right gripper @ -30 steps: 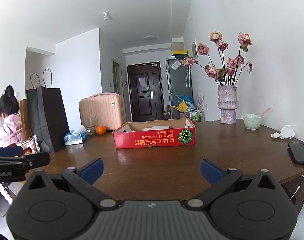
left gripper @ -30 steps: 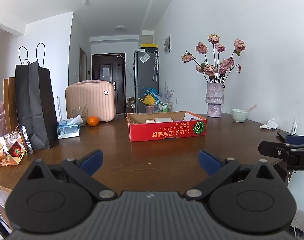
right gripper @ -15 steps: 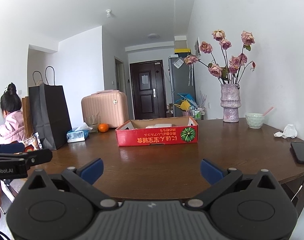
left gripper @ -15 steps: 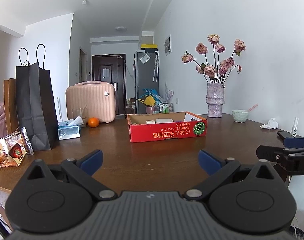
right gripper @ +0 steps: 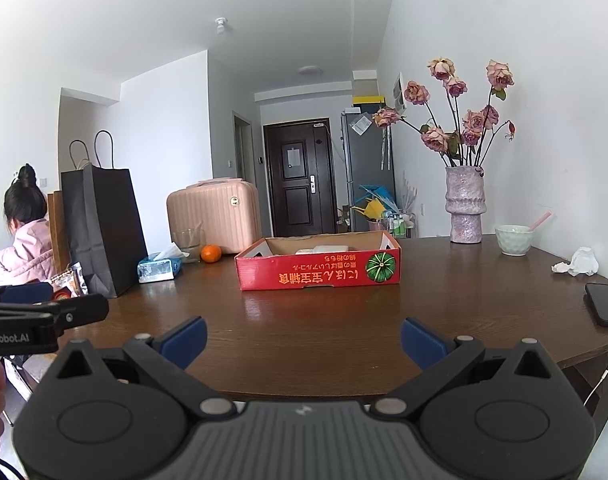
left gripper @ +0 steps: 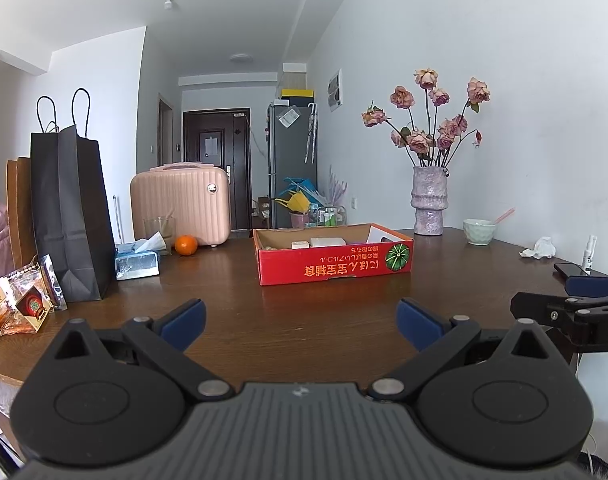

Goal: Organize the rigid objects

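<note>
A red cardboard box stands open in the middle of the brown table, with small white boxes inside. My left gripper is open and empty, held above the table's near edge, well short of the box. My right gripper is open and empty, also at the near edge, to the right of the left one. Each gripper shows at the side of the other's view.
A black paper bag, snack packets, a tissue pack, an orange and a pink case stand at left. A vase of roses, a bowl, a crumpled tissue and a phone are at right.
Both grippers have risen slightly and stay open. The right gripper has shifted a little to the right. Nothing on the table has moved.
</note>
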Demonstrator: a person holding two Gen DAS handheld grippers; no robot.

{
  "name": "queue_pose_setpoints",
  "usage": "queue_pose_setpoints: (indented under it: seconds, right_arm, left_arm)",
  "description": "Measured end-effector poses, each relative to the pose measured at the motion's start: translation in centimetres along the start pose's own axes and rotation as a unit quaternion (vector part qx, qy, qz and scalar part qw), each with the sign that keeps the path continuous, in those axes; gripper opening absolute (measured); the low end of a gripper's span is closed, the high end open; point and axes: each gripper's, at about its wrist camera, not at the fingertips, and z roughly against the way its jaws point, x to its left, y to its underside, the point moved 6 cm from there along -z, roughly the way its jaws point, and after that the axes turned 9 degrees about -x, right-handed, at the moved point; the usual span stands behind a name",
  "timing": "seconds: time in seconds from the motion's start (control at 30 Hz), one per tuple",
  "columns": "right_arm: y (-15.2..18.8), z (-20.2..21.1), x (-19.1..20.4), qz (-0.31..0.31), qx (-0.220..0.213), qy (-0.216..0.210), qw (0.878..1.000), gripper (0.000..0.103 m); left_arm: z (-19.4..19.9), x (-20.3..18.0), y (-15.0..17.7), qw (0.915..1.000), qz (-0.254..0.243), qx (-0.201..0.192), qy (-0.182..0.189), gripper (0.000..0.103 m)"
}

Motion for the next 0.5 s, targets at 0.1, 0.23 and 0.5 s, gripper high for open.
queue_pose_setpoints:
  seconds: [0.1,0.23,0.5]
  right_arm:
    - [0.00,0.01,0.01,0.000,0.000,0.001,1.000,0.103]
    - [-0.01,-0.01,0.07,0.000,0.000,-0.001,1.000,0.103]
    - [-0.05,0.01,0.07,0.001,-0.001,-0.002,1.000,0.103]
  left_arm:
    - [0.02,-0.03,0.00,1.0000,0.000,0.000,0.000,0.103]
    - [0.00,-0.03,-0.01,1.0000,0.000,-0.001,0.000,0.103]
    - [0.01,-0.05,-0.12,1.0000,-0.001,-0.002,-0.002,0.103]
